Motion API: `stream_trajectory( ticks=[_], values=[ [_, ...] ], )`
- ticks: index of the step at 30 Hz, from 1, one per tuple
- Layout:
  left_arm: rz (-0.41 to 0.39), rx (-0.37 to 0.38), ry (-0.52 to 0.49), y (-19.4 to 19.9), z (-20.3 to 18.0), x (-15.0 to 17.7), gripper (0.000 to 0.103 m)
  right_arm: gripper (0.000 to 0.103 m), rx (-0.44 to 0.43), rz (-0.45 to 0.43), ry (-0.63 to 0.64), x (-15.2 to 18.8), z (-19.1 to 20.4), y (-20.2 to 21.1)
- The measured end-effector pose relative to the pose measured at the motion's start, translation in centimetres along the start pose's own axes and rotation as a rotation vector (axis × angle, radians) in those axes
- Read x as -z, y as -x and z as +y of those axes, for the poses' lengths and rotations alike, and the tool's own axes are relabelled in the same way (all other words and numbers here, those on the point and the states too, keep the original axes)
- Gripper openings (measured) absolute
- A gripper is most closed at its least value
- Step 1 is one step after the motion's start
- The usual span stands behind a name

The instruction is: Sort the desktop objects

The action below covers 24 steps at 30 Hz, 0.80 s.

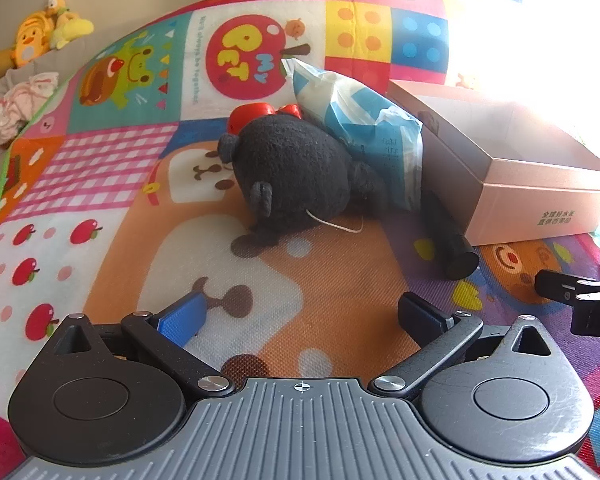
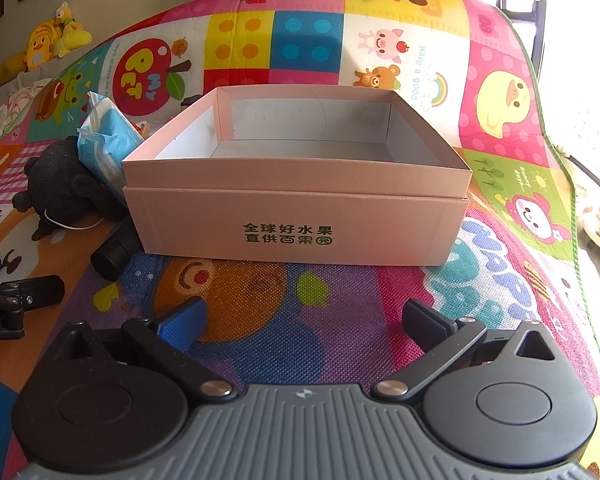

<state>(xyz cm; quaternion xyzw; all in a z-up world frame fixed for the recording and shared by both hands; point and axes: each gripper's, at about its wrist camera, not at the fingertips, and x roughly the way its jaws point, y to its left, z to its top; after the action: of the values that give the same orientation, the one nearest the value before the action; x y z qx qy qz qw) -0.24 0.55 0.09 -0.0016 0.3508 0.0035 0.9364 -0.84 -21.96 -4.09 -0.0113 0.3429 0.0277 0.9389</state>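
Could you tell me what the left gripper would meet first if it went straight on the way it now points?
Probably the bare play mat: the open left gripper tilts downward. The black plush toy lies farther along that line, though depth is unclear.

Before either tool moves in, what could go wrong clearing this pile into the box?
1. The blue-and-white plastic pack leans on the dark grey plush toy; lifting the plush first may topple it.
2. The black cylinder lies against the pink cardboard box, leaving little finger room on that side; it may roll.
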Motion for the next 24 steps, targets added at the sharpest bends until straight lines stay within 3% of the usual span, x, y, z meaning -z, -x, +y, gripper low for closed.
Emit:
stream_trajectory(
  ticks=[6, 15, 20, 24],
  values=[
    [0.022, 0.012, -0.011, 0.0, 0.1, 0.0, 0.103, 0.103, -0.039, 0.090, 0.038, -1.3, -0.3, -0.2],
    [0.009, 0.016, -0.006, 0.2, 0.0, 0.1, 0.103, 0.103, -0.041, 0.099, 0.047, -0.9, 0.1, -0.1],
    [-0.012, 0.039, 0.061, 0.8, 0.7, -0.1, 0.103, 0.103, -0.051, 0.089, 0.044, -0.5, 0.0, 0.2],
    [-0.048, 0.029, 0.018, 1.7, 0.4, 0.0, 0.103, 0.103, -0.073, 0.074, 0.016, 0.0, 0.2, 0.9]
  ],
)
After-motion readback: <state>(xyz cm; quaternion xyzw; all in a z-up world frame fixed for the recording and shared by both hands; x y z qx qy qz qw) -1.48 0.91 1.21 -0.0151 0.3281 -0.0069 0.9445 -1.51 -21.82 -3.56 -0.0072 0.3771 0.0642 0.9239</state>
